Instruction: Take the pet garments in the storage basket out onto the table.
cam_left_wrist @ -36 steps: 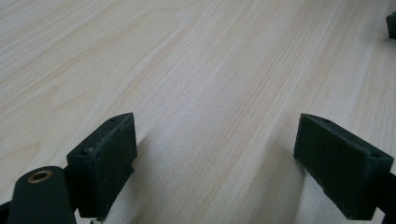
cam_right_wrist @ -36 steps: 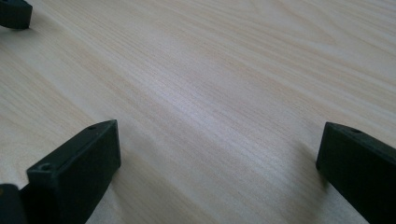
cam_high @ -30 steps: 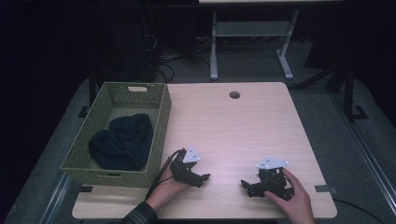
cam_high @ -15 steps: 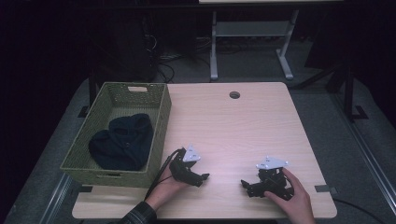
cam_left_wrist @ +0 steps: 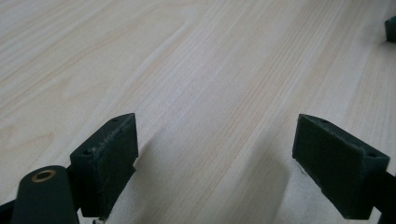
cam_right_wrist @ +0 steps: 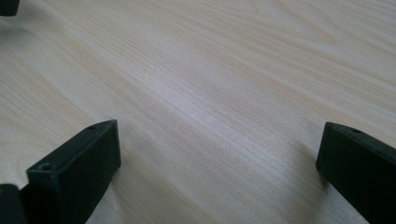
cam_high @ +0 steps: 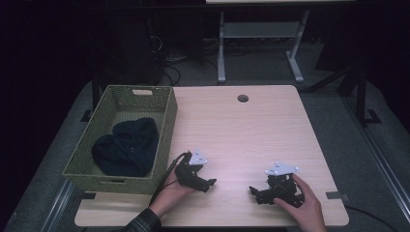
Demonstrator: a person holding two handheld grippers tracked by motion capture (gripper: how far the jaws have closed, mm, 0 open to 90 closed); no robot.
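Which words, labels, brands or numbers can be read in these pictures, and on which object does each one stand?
None: no readable text on the wicker basket, the dark cloth inside it, the wooden table, the left gripper or the right gripper.

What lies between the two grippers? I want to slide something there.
Bare table between the left gripper and right gripper, per the high view.

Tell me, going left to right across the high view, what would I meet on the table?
Woven basket holding a dark cloth → left gripper → right gripper. The table's round hole sits farther back.
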